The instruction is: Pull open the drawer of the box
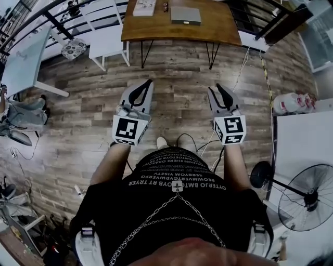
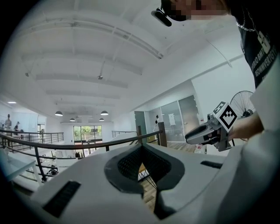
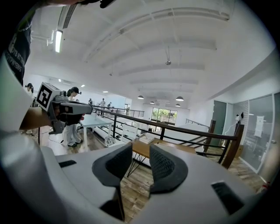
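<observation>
Plank floor [image 1: 171, 78], open stretch short of the tabletop [image 1: 156, 28]: both grippers carried empty, box not yet reached.
Left gripper [image 1: 148, 83]: held level at waist height over bare floor, fingers [image 2: 124, 166] clenched tip to tip on nothing; probably idle, or kept to steady the box later. Box [image 1: 186, 15]: grey, flat, on the far tabletop beside a white pack [image 1: 144, 7], well apart from both grippers; taken to be the task's box, drawer front not made out from here. Right gripper [image 1: 215, 87]: carried alongside the left and tipped slightly down toward the tabletop, fingers [image 3: 164, 168] released with a clear gap and nothing between them; likely parted in readiness for the drawer pull. Both point at the tabletop, which suits an approach, with the pull not begun.
</observation>
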